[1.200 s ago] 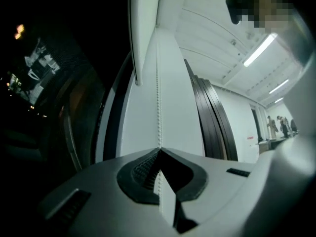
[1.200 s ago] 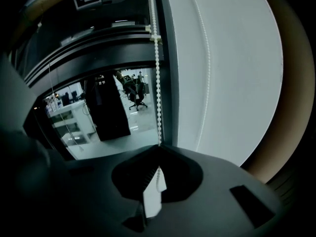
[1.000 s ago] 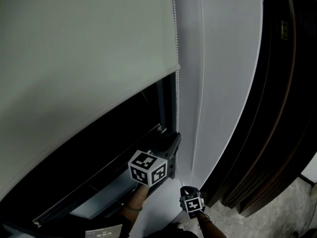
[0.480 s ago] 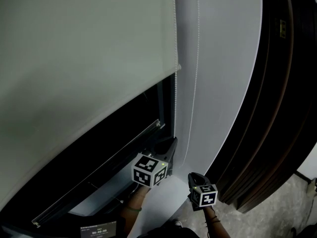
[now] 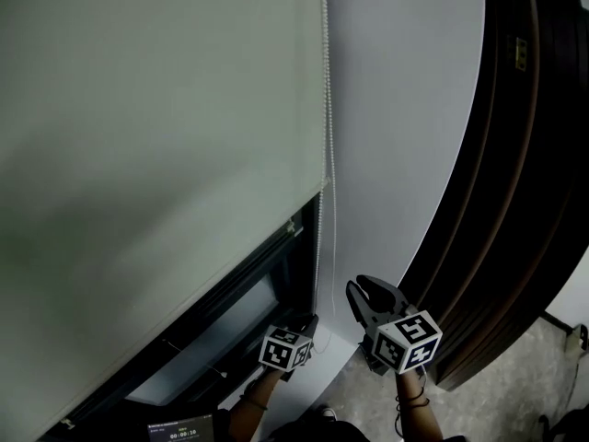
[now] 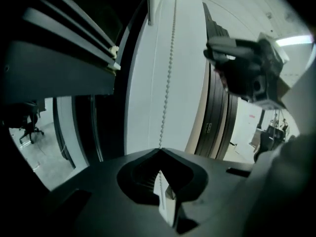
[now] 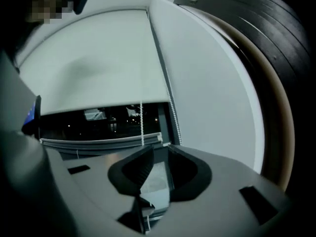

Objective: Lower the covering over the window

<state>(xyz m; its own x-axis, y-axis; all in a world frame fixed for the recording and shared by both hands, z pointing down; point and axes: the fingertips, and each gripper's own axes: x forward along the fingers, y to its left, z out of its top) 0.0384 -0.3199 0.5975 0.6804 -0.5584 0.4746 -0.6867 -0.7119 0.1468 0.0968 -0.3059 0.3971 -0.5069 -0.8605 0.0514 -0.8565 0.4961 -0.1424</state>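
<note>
Window blind (image 5: pixel 156 136) now lower, left gripper (image 5: pixel 309 323) clamped on bead chain (image 5: pixel 324 109), right gripper (image 5: pixel 361 288) raised, open.

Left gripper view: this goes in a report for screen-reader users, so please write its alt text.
The left gripper has its jaws shut on a white bead chain that runs straight up in front of a pale wall. Dark window framing fills the left, and the right gripper hangs at upper right.
</note>
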